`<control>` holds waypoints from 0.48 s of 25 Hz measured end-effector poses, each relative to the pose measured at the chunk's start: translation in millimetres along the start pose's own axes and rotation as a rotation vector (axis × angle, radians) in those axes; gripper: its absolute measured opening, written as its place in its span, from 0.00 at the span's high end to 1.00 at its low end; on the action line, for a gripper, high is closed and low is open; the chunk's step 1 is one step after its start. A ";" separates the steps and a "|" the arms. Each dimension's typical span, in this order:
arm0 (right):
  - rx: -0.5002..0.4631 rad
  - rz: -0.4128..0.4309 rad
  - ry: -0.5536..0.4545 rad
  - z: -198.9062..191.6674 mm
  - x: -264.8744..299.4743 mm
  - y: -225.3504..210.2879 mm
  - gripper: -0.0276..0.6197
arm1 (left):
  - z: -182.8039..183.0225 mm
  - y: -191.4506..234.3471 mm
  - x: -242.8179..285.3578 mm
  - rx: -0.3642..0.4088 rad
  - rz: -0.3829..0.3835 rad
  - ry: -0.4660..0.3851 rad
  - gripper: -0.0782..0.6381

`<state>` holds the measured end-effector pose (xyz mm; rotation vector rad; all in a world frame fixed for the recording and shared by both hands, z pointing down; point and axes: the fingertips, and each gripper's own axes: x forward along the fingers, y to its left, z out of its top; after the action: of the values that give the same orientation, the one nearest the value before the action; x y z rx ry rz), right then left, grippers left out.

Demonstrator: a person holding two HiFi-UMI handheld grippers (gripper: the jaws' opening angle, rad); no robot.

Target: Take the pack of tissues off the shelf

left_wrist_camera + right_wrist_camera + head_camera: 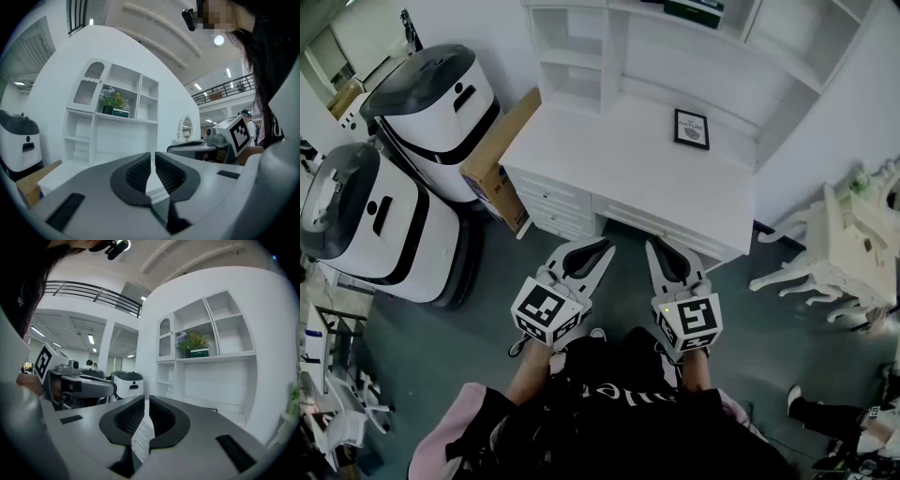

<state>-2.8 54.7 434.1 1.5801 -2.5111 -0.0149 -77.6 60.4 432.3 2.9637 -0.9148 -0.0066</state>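
Observation:
The green pack of tissues lies on an upper shelf of the white desk hutch, beside a potted plant. The same pack shows on that shelf in the right gripper view, and at the top edge of the head view as a dark green pack. My left gripper and right gripper are held side by side in front of the desk, well below and short of the shelf. Both grippers point at the desk. Each one, the left gripper and the right gripper, is shut with nothing between its pads.
A framed picture lies on the white desktop. Two white-and-black machines stand to the left, with a cardboard box leaning against the desk. White ornate furniture stands at the right.

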 end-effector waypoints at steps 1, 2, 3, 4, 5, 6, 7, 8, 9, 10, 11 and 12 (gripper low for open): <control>-0.002 0.000 0.005 -0.7 1.6 0.8 0.86 | 0.0 2.8 0.4 -0.001 -0.001 0.000 0.84; -0.003 -0.001 0.008 -1.0 3.0 1.1 0.86 | 0.2 5.1 1.2 -0.003 -0.003 -0.002 0.84; -0.002 -0.001 0.009 -1.1 4.2 0.7 0.86 | 0.2 6.6 2.6 -0.006 -0.005 -0.004 0.84; 0.000 -0.001 0.010 -1.4 5.3 -0.5 0.86 | -0.1 7.6 4.9 -0.009 -0.009 -0.005 0.84; 0.003 -0.003 0.012 -2.0 6.6 -2.5 0.86 | -1.0 8.4 7.9 -0.012 -0.013 -0.005 0.84; 0.005 -0.005 0.015 -3.0 8.2 -5.1 0.86 | -2.2 9.4 11.5 -0.014 -0.018 -0.002 0.84; 0.007 -0.006 0.018 -4.3 10.4 -7.9 0.86 | -3.6 10.6 15.4 -0.015 -0.022 0.003 0.84; 0.011 -0.007 0.020 -5.8 13.0 -11.1 0.86 | -5.0 12.2 19.5 -0.017 -0.026 0.007 0.84; 0.015 -0.007 0.023 -7.4 16.2 -14.5 0.86 | -6.4 14.0 23.9 -0.019 -0.029 0.012 0.84; 0.018 -0.006 0.025 -8.9 19.9 -18.5 0.86 | -7.7 16.2 28.7 -0.020 -0.030 0.016 0.84; 0.022 -0.003 0.026 -10.1 24.1 -23.2 0.86 | -8.7 18.7 34.2 -0.021 -0.030 0.020 0.84; 0.024 0.001 0.026 -11.0 28.8 -28.7 0.86 | -9.4 21.4 40.2 -0.020 -0.029 0.024 0.84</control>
<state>12.4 17.2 446.1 1.5782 -2.5017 0.0358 -56.2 20.4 442.9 2.9518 -0.8644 0.0184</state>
